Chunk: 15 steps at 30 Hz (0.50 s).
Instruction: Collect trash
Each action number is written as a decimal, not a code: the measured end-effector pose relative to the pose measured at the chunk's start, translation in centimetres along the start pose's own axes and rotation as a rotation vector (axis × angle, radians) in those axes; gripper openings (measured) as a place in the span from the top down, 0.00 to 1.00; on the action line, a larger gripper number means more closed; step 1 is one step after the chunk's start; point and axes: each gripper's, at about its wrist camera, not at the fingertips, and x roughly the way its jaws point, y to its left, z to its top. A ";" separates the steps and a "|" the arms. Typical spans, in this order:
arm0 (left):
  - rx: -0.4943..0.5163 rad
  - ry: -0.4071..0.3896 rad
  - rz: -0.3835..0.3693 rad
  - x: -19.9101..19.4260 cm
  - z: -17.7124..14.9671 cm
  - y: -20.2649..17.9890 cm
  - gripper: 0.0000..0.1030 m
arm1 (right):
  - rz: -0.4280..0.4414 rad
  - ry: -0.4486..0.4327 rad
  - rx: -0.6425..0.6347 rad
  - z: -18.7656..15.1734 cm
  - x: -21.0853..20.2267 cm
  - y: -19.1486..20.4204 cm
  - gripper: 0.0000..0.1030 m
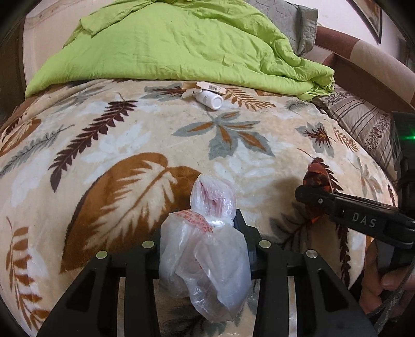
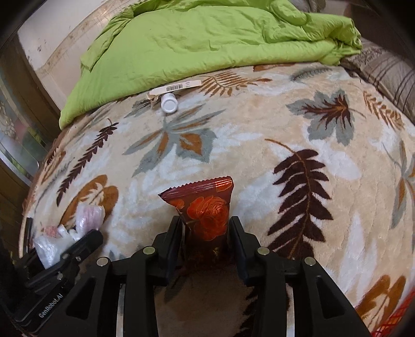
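**A:** ok so nearest first. The left tongs [image 1: 205, 233] are clamped on a crumpled clear plastic bag [image 1: 207, 248] with red print, sitting dead centre at 6 o'clock in the left wrist view, and the bag bulges out in front of and below the fingers. It's above the leaf-print blanket [image 1: 129, 129] on the bed.

**B:** and the right one?

**A:** The right tongs [image 2: 205, 233] are pinched on a dark red snack wrapper [image 2: 207, 207] with an orange rose on it, upright, crimped top edge pointing away. From the left cam it shows at 3 o'clock, and you can see a hand [image 1: 384, 280] on the handle at about 4.

**B:** anything left further out?

**A:** yep, toward 12 o'clock a white bottle [image 1: 209, 99] lies on its side on the blanket, touching a flat cardboard tag [image 1: 205, 86] with a barcode, just beside the edge of the green comforter [image 1: 168, 44]. Both are well apart from the tongs. Past the comforter at 1 o'clock there's a grey quilted pillow [image 1: 295, 20], and a striped pillow [image 1: 363, 124] at 2.
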 end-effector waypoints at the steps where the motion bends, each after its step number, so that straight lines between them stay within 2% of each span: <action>1: 0.001 -0.011 0.002 -0.1 0.1 0.0 0.64 | -0.008 0.000 -0.010 0.0 0.0 0.1 0.63; 2: -0.001 -0.014 0.001 -0.2 0.1 0.1 0.64 | -0.017 -0.007 -0.018 -0.1 0.0 0.3 0.72; 7: -0.011 -0.037 0.004 -0.3 0.3 0.3 0.64 | -0.001 -0.066 -0.037 -0.3 -1.5 0.9 0.73; 15: 0.010 -0.086 0.022 -0.9 0.6 -0.1 0.64 | 0.060 -0.151 -0.070 -1.0 -6.3 1.0 0.72</action>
